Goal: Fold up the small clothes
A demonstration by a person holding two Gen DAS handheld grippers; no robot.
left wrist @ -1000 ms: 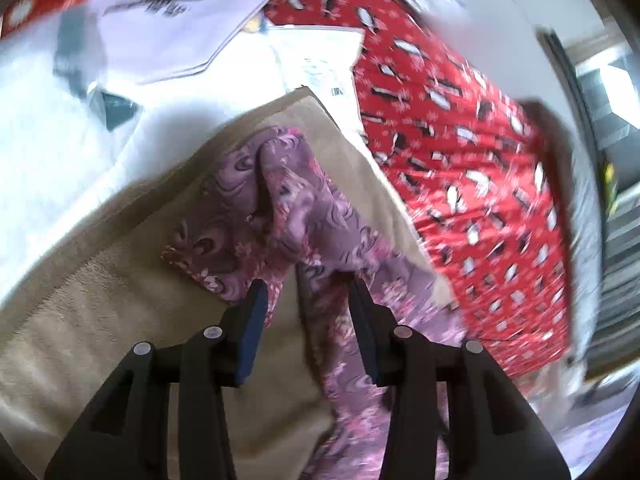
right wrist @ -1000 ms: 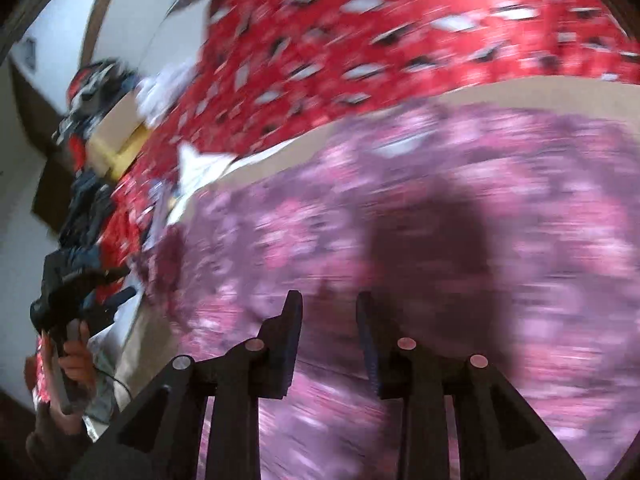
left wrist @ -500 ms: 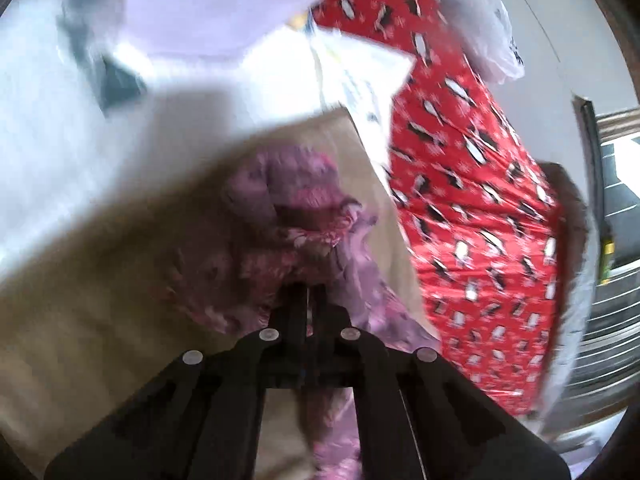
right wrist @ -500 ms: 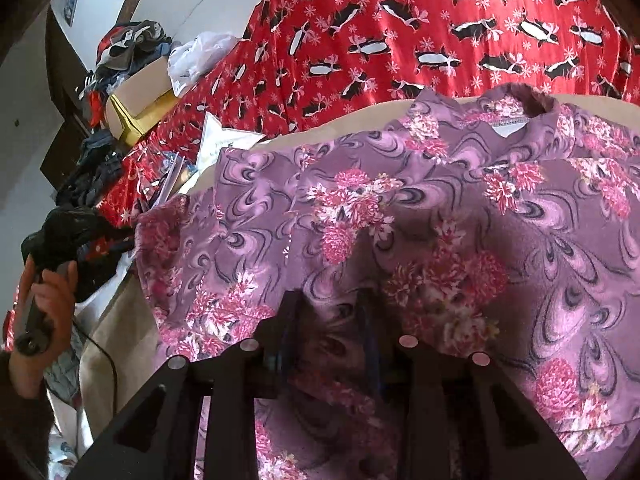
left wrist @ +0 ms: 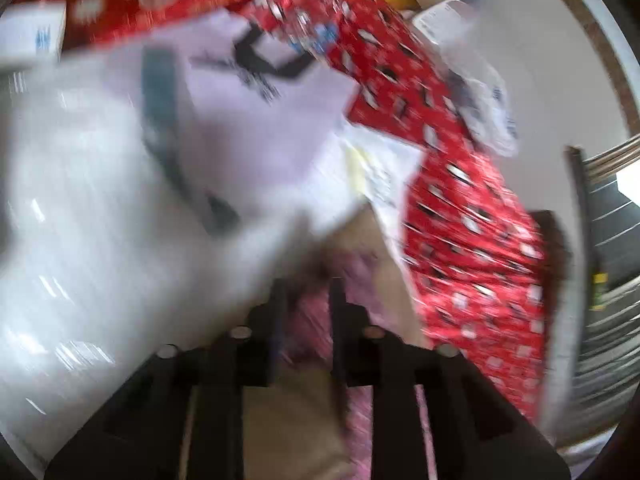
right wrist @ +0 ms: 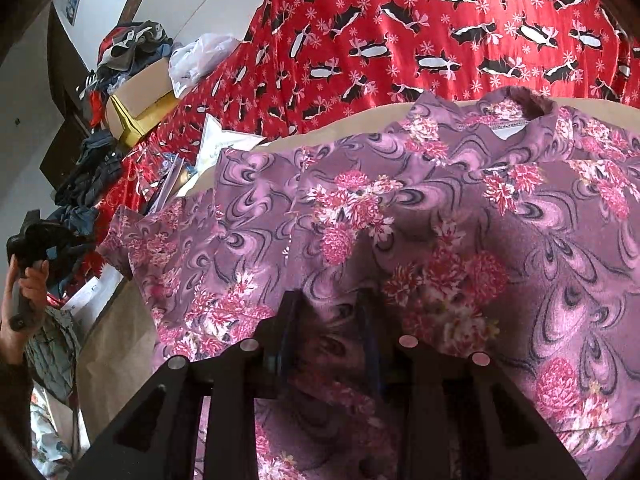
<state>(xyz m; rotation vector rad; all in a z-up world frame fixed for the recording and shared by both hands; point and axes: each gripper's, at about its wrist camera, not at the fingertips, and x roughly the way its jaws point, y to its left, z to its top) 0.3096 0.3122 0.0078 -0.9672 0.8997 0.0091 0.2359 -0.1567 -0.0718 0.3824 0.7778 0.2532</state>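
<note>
Right wrist view: purple floral garment (right wrist: pixel 420 216) lies spread over a beige towel (right wrist: pixel 116 364), which sits on a red penguin-print cover (right wrist: pixel 400 32). Collar w/ white label is at the far edge, one sleeve flat toward the left. Right gripper (right wrist: pixel 328 320) sits low on the near part of the garment, jaws narrow w/ a bunch of the purple cloth pinched between the pads, gripping it. At far left a hand (right wrist: pixel 24 296) holds the left gripper's handle, raised off to the side, apart from the sleeve. Cardboard box (right wrist: pixel 144 88) and a heap of dark clothes (right wrist: pixel 88 168) lie beyond, by the wall. Left wrist view, badly blurred: left gripper (left wrist: pixel 306 312) has jaws opening, purple fabric showing between and just past the tips; pads don't seem to press it, though blur makes that hard to confirm. White plastic bags (left wrist: pixel 100 200) and papers (left wrist: pixel 376 168) fill the space ahead, red cover at right.
</note>
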